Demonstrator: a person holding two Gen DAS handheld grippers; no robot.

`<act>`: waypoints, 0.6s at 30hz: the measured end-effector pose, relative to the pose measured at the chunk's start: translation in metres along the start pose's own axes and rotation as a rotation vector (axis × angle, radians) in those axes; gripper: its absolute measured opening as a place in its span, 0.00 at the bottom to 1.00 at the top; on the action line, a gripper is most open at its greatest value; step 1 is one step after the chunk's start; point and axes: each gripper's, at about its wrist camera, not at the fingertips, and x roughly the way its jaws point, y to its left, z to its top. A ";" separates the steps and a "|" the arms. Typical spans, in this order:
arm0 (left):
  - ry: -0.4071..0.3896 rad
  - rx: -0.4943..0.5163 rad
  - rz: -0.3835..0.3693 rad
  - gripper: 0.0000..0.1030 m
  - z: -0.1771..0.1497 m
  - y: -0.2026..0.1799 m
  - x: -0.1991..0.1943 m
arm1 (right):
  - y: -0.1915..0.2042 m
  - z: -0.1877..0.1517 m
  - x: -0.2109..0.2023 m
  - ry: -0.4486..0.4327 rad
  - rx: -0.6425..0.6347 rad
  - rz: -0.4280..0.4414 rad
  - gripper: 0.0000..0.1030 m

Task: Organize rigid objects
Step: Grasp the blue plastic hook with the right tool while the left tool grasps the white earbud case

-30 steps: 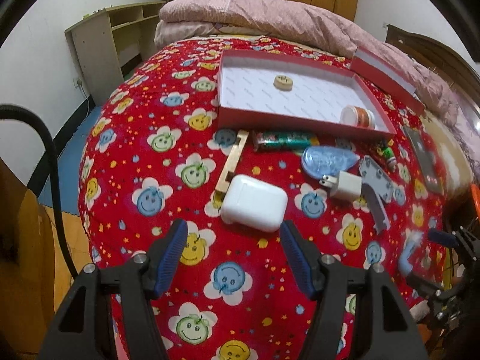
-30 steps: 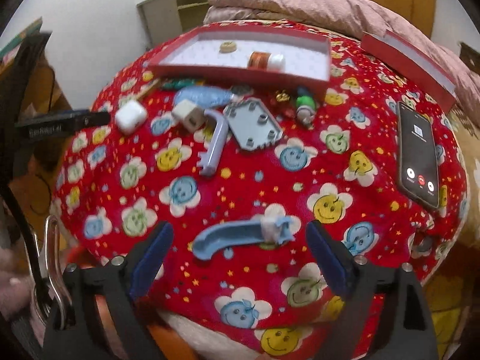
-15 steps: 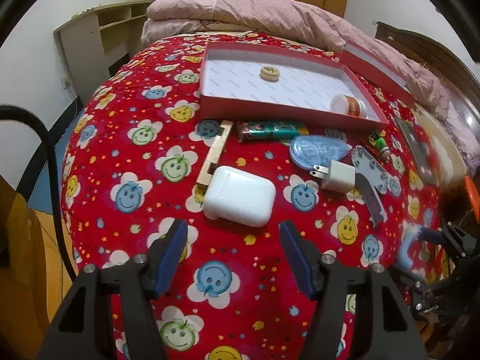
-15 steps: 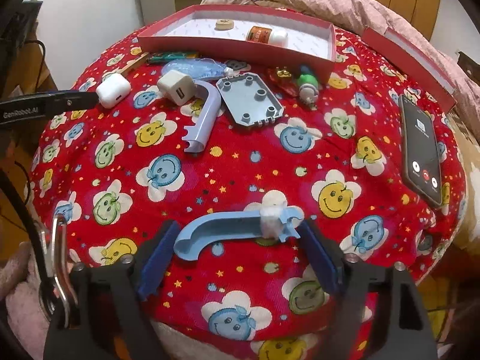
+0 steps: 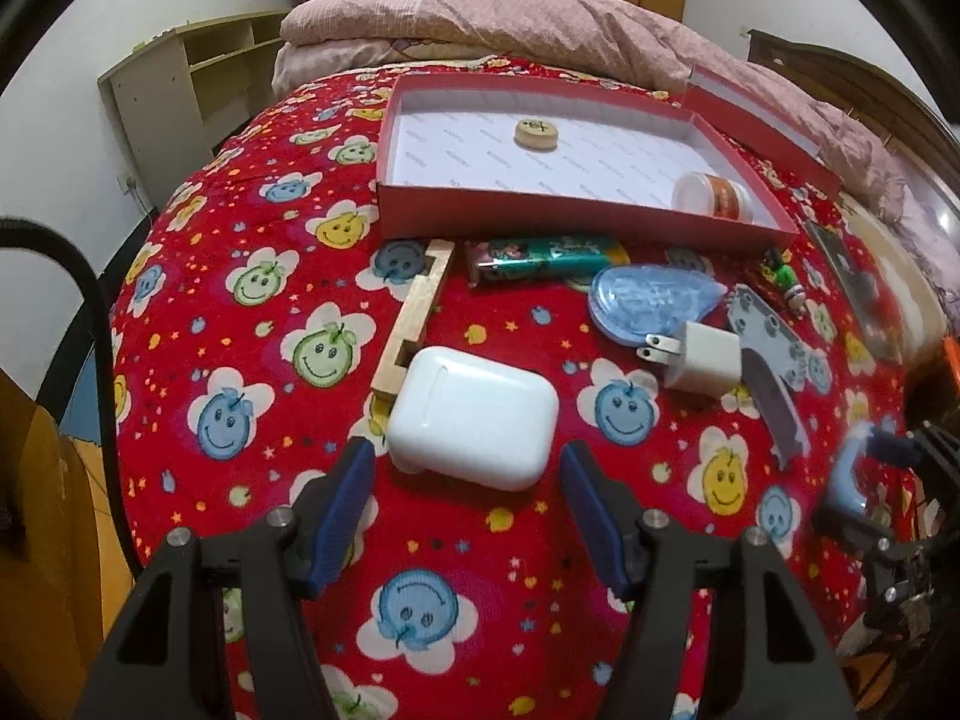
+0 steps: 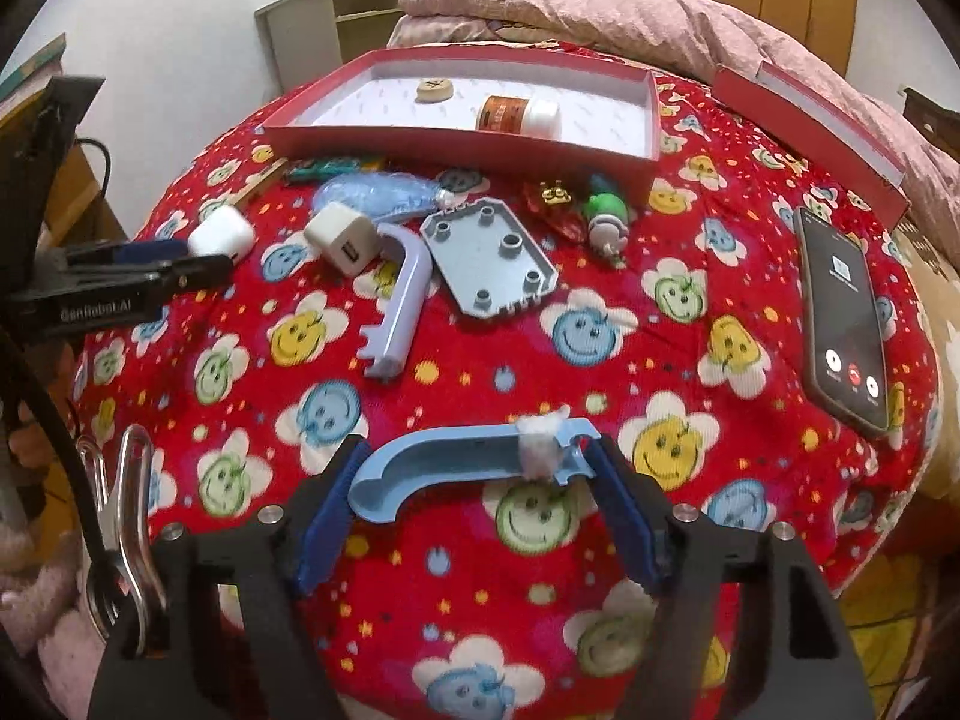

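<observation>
A white earbud case [image 5: 474, 417] lies on the red smiley bedspread, just ahead of my left gripper [image 5: 465, 471]. That gripper is open, with a fingertip at each near corner of the case and neither pad pressing. My right gripper [image 6: 474, 468] has its jaws closing on a light blue curved plastic piece [image 6: 456, 459] with a white wad stuck on it. Both pads touch the piece's ends. The red tray box [image 5: 576, 213] farther back holds a wooden disc [image 5: 536, 134] and a small orange-labelled bottle [image 5: 714, 195].
In front of the tray lie a wooden stick [image 5: 414, 318], a green wrapper [image 5: 546, 258], a clear blue shell [image 5: 648, 300], a white charger [image 5: 702, 357], a grey plate [image 6: 492, 255], a lilac curved piece [image 6: 402, 306] and small figurines [image 6: 606, 216]. A phone [image 6: 846, 312] and the box lid [image 6: 810, 120] are on the right.
My left gripper has come down and forward, so the white case now sits at its fingertips. The right jaws have narrowed onto the ends of the blue curved piece.
</observation>
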 end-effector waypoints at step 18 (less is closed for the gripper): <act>-0.022 0.106 -0.023 0.66 0.001 -0.036 0.011 | -0.003 0.004 0.009 -0.025 0.028 0.003 0.73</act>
